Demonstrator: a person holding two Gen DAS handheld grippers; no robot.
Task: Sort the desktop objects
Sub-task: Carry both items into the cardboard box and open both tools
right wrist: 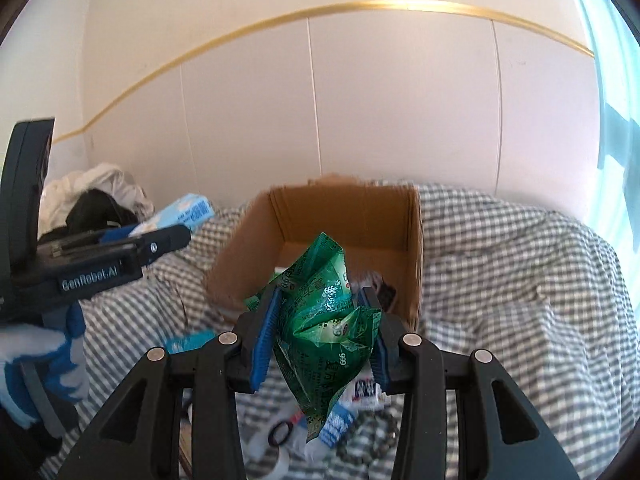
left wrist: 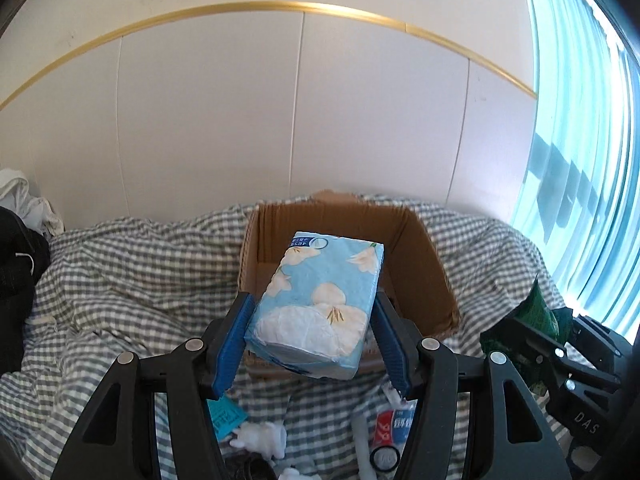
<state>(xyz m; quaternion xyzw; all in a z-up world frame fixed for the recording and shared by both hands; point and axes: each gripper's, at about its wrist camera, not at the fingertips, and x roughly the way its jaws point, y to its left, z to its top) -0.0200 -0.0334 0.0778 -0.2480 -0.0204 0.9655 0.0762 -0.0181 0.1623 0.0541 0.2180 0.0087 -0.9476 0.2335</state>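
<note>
My left gripper (left wrist: 312,320) is shut on a light-blue tissue pack (left wrist: 320,296) printed with white flowers, held in the air just in front of an open cardboard box (left wrist: 432,264). My right gripper (right wrist: 320,320) is shut on a crumpled green foil packet (right wrist: 328,320), also lifted before the same cardboard box (right wrist: 256,240). In the left wrist view the right gripper (left wrist: 560,352) with the green packet (left wrist: 536,312) shows at the right edge. In the right wrist view the left gripper (right wrist: 152,240) with its tissue pack (right wrist: 188,210) and a gloved hand (right wrist: 44,356) show at the left.
A grey-checked cloth (left wrist: 132,280) covers the surface. Below the grippers lie small items: a teal card (left wrist: 224,420), white crumpled bits (left wrist: 264,436), a red-and-blue packet (left wrist: 394,424), a black ring (right wrist: 282,432), a bead bracelet (right wrist: 372,436). Clothes (right wrist: 104,196) are piled at the left by the wall.
</note>
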